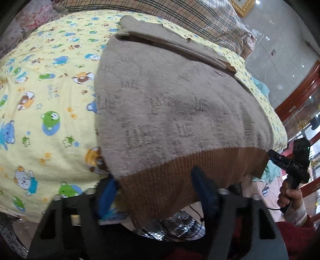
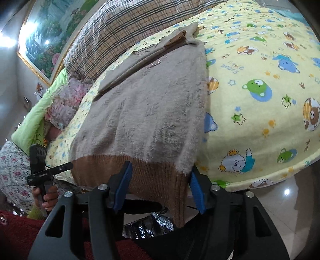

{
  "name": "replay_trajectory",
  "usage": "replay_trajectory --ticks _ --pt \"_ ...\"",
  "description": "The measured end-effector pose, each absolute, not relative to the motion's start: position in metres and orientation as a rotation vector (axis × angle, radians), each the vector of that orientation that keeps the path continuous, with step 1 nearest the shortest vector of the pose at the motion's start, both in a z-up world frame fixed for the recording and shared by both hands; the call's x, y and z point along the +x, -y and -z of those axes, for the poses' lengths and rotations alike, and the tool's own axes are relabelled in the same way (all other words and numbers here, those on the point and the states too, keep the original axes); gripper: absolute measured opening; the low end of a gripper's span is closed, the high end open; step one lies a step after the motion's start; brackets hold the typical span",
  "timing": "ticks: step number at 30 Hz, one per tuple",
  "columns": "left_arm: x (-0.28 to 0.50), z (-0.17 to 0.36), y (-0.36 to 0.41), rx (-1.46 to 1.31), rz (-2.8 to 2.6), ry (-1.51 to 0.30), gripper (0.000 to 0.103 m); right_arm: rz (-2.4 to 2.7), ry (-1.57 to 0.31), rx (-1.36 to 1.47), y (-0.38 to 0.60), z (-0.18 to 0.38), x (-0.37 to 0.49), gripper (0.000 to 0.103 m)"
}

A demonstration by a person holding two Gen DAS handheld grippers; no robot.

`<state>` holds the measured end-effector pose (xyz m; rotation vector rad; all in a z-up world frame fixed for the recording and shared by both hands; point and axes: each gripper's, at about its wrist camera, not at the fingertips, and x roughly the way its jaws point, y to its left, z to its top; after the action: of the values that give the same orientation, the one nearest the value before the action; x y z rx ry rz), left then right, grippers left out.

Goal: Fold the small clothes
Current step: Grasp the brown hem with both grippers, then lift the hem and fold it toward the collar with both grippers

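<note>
Sheet (image 1: pixel 40 90) fills frame left, sweater (image 1: pixel 170 104) centre, long axis running from the hem (image 1: pixel 176 176) at the bottom up toward the pillow (image 1: pixel 200 18) at top. Our left gripper (image 1: pixel 158 192) sits spread wide astride the hem's left part, not clamped. Our right gripper (image 2: pixel 160 186) straddles the hem's right corner, also agape. Sweater lies straight ahead of both tools; both equally near. We'd judge next: pinch hem, fold upward.

Bright, even indoor light; strong fisheye warping; slightly blurred, dark corners.
</note>
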<state>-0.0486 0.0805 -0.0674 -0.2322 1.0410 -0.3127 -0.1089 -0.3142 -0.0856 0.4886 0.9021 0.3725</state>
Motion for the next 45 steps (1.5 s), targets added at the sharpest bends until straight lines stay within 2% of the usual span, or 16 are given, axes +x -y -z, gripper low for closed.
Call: replay_trajectory --ticks 1,3,5,10,16,19,20,22,26,35,45 --pt "-0.049 0.067 -0.082 -0.224 0.306 -1.041 0.046 -0.370 -0.905 0.493 0.317 0.087 -0.108 0.041" --pt "-0.050 0.067 -0.087 -0.205 0.299 -1.045 0.014 -0.375 -0.922 0.503 0.320 0.089 -0.108 0.020" --pt "-0.050 0.064 -0.091 -0.227 0.318 -1.046 0.009 -0.395 -0.947 0.496 0.320 0.091 -0.109 0.010" --pt "-0.054 0.064 -0.085 -0.178 0.331 -1.046 0.009 -0.460 -0.926 0.530 0.325 0.089 -0.113 0.012" --pt "-0.051 0.073 -0.088 -0.213 0.347 -1.109 0.020 -0.479 -1.019 0.521 0.311 0.109 -0.107 0.014" --pt "-0.048 0.074 -0.085 -0.209 0.348 -1.098 0.018 -0.483 -1.017 0.516 0.307 0.114 -0.106 0.014" --pt "-0.049 0.072 -0.084 -0.201 0.347 -1.086 0.011 -0.485 -1.014 0.525 0.306 0.114 -0.105 0.014" --pt "-0.051 0.066 -0.079 -0.194 0.358 -1.059 0.008 -0.505 -1.014 0.524 0.304 0.110 -0.106 0.010" --pt "-0.055 0.045 -0.083 -0.227 0.379 -0.974 0.007 -0.627 -0.932 0.537 0.303 0.080 -0.113 0.009" --pt "-0.026 -0.037 -0.095 -0.291 0.397 -0.740 0.006 -0.771 -0.613 0.652 0.335 -0.009 -0.090 0.009" --pt "0.102 -0.091 -0.084 -0.281 0.371 -0.605 0.006 -0.637 -0.457 0.648 0.344 -0.065 0.037 0.009"
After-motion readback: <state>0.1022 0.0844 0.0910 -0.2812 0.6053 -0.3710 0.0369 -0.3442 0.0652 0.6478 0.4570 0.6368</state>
